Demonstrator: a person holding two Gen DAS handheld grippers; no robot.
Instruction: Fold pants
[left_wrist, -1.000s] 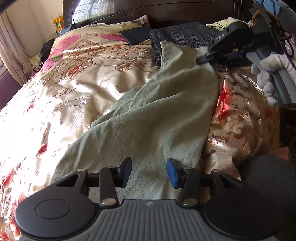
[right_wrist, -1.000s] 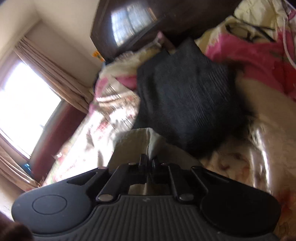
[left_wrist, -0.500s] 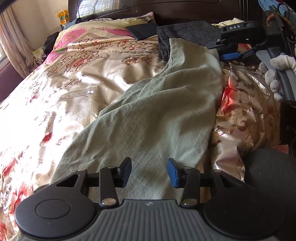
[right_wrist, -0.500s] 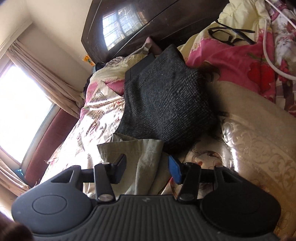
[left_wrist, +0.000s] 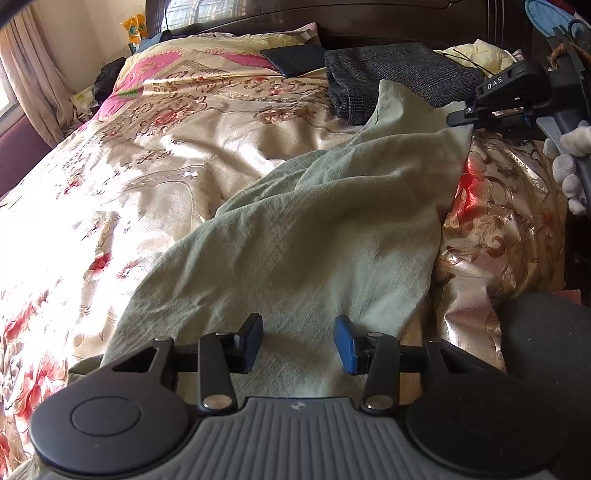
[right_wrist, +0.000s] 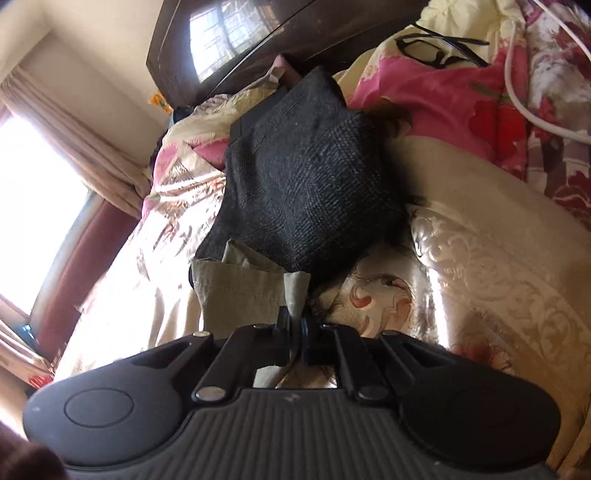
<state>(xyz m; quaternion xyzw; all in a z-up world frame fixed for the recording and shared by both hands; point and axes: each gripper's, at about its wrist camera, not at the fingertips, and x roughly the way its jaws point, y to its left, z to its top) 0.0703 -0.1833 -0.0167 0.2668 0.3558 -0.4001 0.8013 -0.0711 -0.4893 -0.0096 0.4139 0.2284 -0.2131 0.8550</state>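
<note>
Pale green pants (left_wrist: 314, 229) lie lengthwise on a floral bedspread, running from near my left gripper up to the far right. My left gripper (left_wrist: 297, 343) is open, its jaws apart just above the near end of the pants, holding nothing. My right gripper (right_wrist: 294, 332) is shut on the far corner of the pants (right_wrist: 243, 280). It also shows in the left wrist view (left_wrist: 465, 118) at the pants' far right corner, held by a gloved hand.
A folded dark grey garment (left_wrist: 395, 74) lies at the head of the bed, touching the pants' far end; it also shows in the right wrist view (right_wrist: 310, 184). A dark flat case (left_wrist: 293, 59) lies beside it. Black glasses (right_wrist: 432, 48) and a white cable (right_wrist: 517, 88) lie on a pink quilt. A dark headboard (right_wrist: 229, 40) stands behind.
My right gripper was shut a second ago, opened half a second ago, and has shut again on the far corner of the pants. My left gripper stays open.
</note>
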